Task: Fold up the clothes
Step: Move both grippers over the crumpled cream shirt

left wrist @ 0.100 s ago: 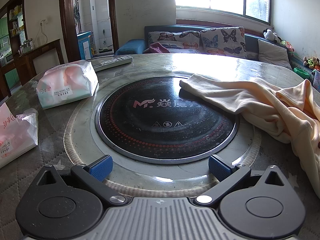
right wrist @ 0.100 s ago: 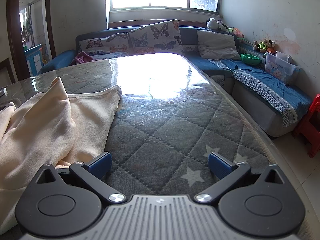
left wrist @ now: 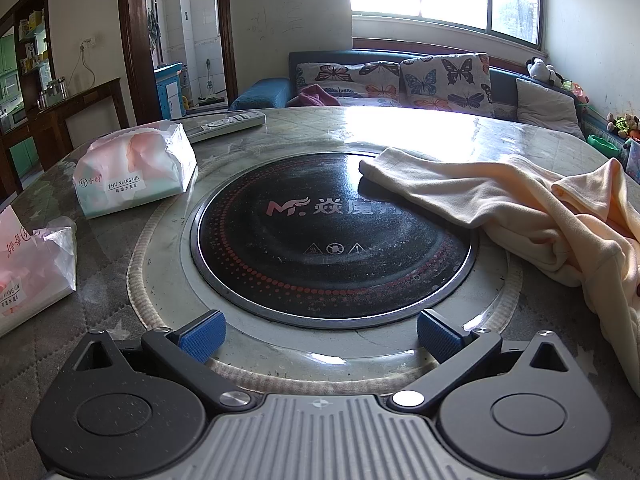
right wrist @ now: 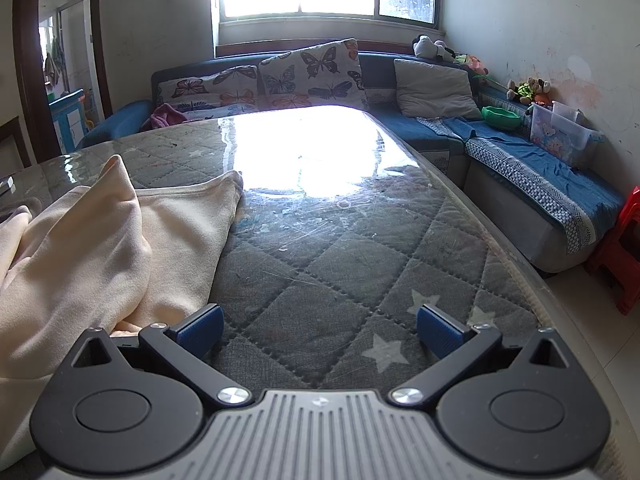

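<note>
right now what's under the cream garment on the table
One end of the cream garment lies over the black round cooktop, hiding part of its rim. The rest sits on the quilted table cover. Anything beneath its bunched folds is hidden.

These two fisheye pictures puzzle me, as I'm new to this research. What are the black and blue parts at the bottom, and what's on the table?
Those parts are two hand-held grippers; a person carries one in each hand. Each carries a camera looking along its blue-padded fingers. The left view shows the left gripper, open and empty, above a round black glass cooktop set into the quilted grey table. A crumpled cream cloth garment lies partly over the cooktop; two pink-and-white tissue packs and a white remote control lie on the left. The right view shows the right gripper, also open, beside the garment.
</note>
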`<state>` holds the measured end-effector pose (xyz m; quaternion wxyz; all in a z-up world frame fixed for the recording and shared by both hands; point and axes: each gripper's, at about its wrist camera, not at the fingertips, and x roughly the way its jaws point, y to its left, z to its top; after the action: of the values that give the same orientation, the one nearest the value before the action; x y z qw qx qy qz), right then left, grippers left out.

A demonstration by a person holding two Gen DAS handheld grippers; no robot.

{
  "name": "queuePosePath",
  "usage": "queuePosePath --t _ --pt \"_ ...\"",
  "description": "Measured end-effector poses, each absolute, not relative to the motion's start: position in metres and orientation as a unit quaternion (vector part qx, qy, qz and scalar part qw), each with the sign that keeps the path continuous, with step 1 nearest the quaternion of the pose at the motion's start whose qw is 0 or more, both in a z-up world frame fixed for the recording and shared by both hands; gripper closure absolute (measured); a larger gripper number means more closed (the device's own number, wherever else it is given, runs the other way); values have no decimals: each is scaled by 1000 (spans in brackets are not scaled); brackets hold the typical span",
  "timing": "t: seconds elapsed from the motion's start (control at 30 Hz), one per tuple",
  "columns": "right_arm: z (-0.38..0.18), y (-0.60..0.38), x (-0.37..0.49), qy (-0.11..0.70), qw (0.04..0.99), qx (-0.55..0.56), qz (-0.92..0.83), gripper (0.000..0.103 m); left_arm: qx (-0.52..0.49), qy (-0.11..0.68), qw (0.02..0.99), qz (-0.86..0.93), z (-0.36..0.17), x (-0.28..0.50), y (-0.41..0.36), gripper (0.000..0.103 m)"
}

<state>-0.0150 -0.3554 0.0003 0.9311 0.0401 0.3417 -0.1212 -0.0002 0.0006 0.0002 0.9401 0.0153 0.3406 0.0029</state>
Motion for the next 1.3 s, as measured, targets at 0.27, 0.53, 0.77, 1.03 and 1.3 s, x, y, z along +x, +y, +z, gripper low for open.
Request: queuePosePath --t 0.27,0.53,0.77,1.03,1.3 --pt "0 -360 -27 341 934 57 -96 0 17 346 938 21 0 0 -5 0" --pt "10 -341 -57 342 938 44 -43 0 2 356 934 32 10 -14 -18 0" --pt "21 -319 -82 328 944 22 -8 0 -3 359 933 22 18 -33 -43 0" --pt "26 -298 -107 324 946 14 16 0 6 358 934 -3 26 -49 -70 0" --pt "23 -283 -115 331 943 20 21 0 20 360 932 -30 31 -60 -95 0"
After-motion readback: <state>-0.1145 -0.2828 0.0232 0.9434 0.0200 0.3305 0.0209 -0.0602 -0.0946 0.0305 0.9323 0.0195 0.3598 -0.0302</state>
